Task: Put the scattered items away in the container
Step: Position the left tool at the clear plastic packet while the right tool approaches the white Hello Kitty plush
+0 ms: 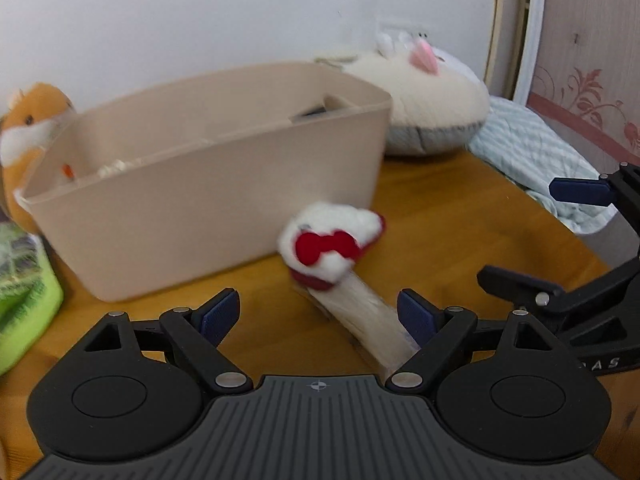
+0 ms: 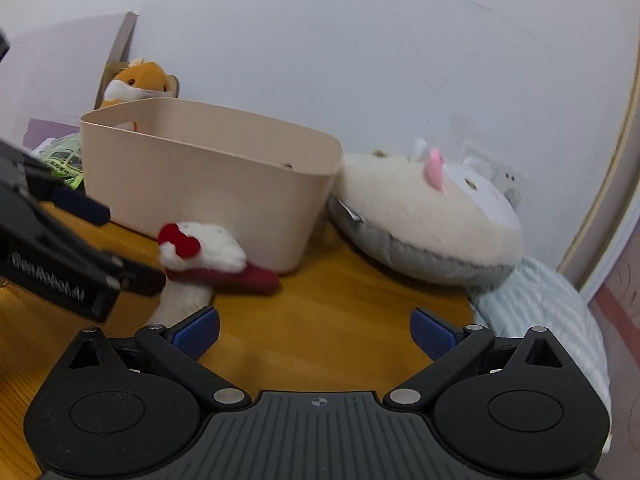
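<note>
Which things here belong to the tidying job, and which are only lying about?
Job: bin, white-and-red plush, left tongs, right tongs.

Lying about: orange plush, big cream plush, green pack, blue cloth.

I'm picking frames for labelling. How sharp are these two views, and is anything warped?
Left wrist view: the bin and the plush toy are smeared, while the left gripper is crisp. Right wrist view: the cushion is soft-edged. Both views bow straight lines near the edges and have dark corners.

Matt plastic bin, fluffy plush slipper, smooth wooden table
</note>
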Demonstrator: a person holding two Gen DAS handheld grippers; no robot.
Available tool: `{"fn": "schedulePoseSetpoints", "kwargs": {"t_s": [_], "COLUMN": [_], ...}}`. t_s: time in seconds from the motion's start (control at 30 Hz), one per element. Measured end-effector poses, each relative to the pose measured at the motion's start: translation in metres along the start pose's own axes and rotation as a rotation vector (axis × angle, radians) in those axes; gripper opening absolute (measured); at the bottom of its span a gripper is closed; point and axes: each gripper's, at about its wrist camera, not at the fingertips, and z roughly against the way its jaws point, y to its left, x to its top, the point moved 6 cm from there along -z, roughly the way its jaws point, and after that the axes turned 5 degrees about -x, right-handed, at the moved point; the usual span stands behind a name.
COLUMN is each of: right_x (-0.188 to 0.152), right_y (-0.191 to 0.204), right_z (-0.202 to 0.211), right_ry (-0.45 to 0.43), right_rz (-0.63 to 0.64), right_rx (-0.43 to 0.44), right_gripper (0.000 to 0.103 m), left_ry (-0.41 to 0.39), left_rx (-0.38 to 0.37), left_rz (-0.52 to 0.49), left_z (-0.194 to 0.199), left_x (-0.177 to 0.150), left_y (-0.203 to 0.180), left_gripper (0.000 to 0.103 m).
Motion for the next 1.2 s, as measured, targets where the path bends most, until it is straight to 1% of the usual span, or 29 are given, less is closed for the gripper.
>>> {"fn": "schedulePoseSetpoints", "kwargs": {"t_s": [0.07,0.17,0.27,0.47,0.57,0.67,0.77,0.83,0.9,1.0,1.17,1.2], "right_x": [-0.004,-0.008,-0.009,-0.011,-0.011,-0.008,-0.002,0.003,0.006,0.013,0.025,0.028], "right_y": [-0.006,-0.012,-0.015,-0.016,-0.014,-0.011,-0.006,0.002,0.013,0.031,0.056,0.06], "right_z": [-0.003,-0.008,-0.012,-0.02,-0.024,-0.028,-0.03,-0.031,-0.035,-0.042,-0.056,-0.06], "right_ry": [0.015,0.033,0.036,0.052,0.056,0.056,0.046,0.038,0.046,0.048,0.065,0.067], "right_rz": [-0.023,-0.048,-0.063,-0.077,-0.075,-0.073,-0.075,-0.065,-0.039,0.012,0.072,0.077], "right_rx": [-0.002,0.004,0.005,0.019,0.027,0.037,0.075,0.126,0.187,0.242,0.291,0.293], "right_gripper": [0.103,0.103,0.103,0.103,0.103,0.103,0.103,0.103,0.103,0.103,0.103,0.103], "left_ry": [0.012,0.037,0.033,0.038,0.032,0.032,0.032,0.034,0.034,0.033,0.033,0.032], "left_rx": [-0.007,0.009,0.005,0.046,0.063,0.072,0.082,0.089,0.095,0.114,0.114,0.125], "left_rz": [0.009,0.025,0.069,0.204,0.226,0.225,0.228,0.23,0.228,0.227,0.24,0.247], "left_z": [-0.009,-0.024,-0.03,-0.032,-0.027,-0.022,-0.019,-0.017,-0.016,-0.013,-0.01,-0.009], "left_x": [-0.004,-0.009,-0.01,-0.012,-0.015,-0.017,-0.02,-0.02,-0.02,-0.022,-0.023,-0.023], "left_y": [-0.004,-0.004,0.005,0.038,0.053,0.059,0.064,0.065,0.068,0.072,0.08,0.083], "left_gripper": [0.088,0.088,0.088,0.091,0.093,0.095,0.095,0.095,0.095,0.095,0.095,0.095]}}
